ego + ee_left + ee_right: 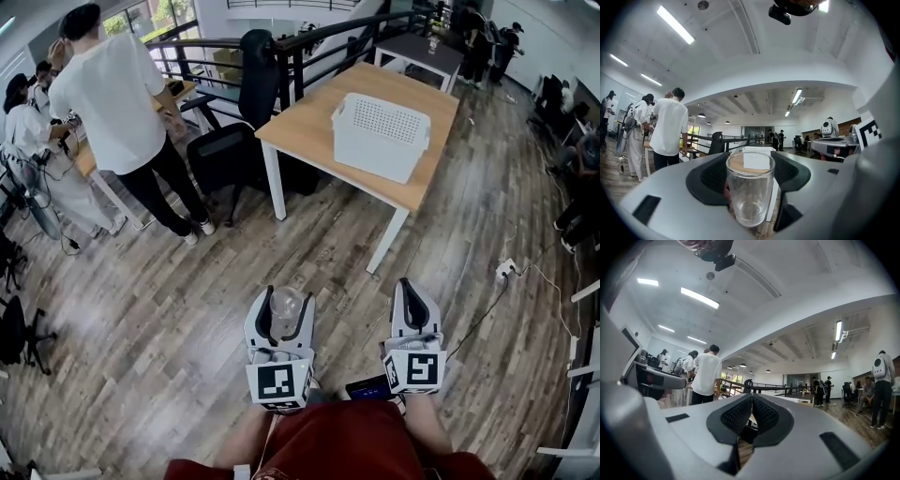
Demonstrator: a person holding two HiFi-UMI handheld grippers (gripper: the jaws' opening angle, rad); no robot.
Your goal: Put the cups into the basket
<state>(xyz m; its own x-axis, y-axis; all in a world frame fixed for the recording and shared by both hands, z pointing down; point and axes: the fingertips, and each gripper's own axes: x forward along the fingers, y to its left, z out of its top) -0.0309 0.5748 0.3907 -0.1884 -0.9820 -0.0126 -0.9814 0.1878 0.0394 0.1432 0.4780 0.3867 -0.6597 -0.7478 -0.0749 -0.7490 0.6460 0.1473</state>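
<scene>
Bottom centre: L gripper (286,296) fingers clamp clear round glass cup (750,190); R gripper (412,287) fingers together. White holey basket (380,137), wood worktop (305,120).

left gripper (286,298) and right gripper (412,292) with smooth pale grey shells (661,437), black ribbed pads (735,417) lining the jaws, a white cube (279,382) with black square markers at the back of each, dark red clothing (337,442) on the person
</scene>
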